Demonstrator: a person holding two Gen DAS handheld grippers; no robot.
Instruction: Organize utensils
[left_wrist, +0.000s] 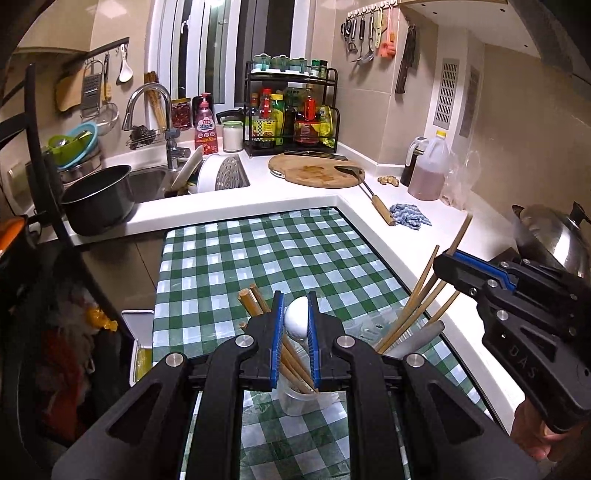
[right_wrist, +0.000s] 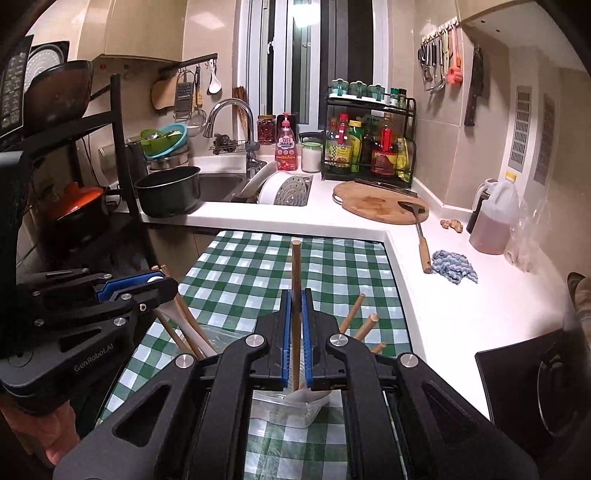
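Both grippers are matte black plastic with angular linkage arms, triangular cut-outs and round silver screw heads at the pivots. The left gripper (left_wrist: 296, 325) and right gripper (right_wrist: 295, 325) carry ribbed blue finger pads (left_wrist: 277, 339). Side lettering reads "GenRobot.AI"; the other, at 3 o'clock, perhaps "DAS". Bare skin shows below each handle.

"GenRobot.AI" reads on the left gripper (right_wrist: 162, 286) at lower left; "DAS" marks the right gripper (left_wrist: 448, 260) at lower right.
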